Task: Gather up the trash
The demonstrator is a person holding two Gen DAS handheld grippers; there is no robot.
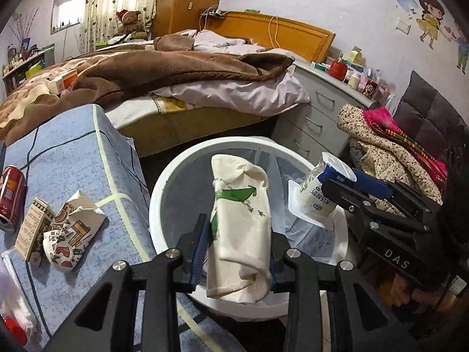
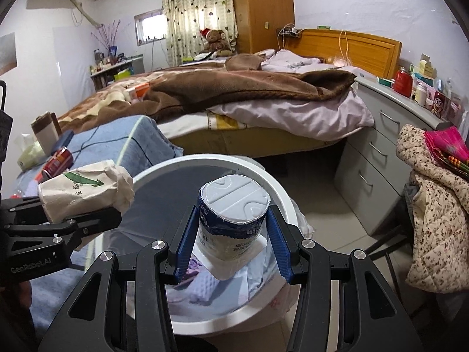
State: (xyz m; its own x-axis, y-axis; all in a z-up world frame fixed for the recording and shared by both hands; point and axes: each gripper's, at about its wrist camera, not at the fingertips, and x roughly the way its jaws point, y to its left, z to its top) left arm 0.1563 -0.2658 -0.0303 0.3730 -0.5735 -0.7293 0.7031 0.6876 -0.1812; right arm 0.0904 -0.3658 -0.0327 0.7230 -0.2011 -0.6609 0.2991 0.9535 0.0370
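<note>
My left gripper (image 1: 236, 249) is shut on a crumpled white paper bag with a green arrow (image 1: 239, 228) and holds it over the white trash bin (image 1: 164, 182). The bag also shows in the right wrist view (image 2: 85, 193). My right gripper (image 2: 233, 240) is shut on a white yogurt cup with a foil lid (image 2: 231, 217), held over the same bin (image 2: 281, 193). The cup shows in the left wrist view (image 1: 322, 190) at the bin's right side. Paper and plastic trash lie inside the bin.
A blue-clothed table (image 1: 67, 152) on the left holds a red can (image 1: 11, 193), a small carton (image 1: 32, 228) and a crushed patterned paper cup (image 1: 73, 234). A bed (image 1: 176, 82) lies behind, grey drawers (image 2: 381, 158) at right, and a chair with clothes (image 2: 433, 205).
</note>
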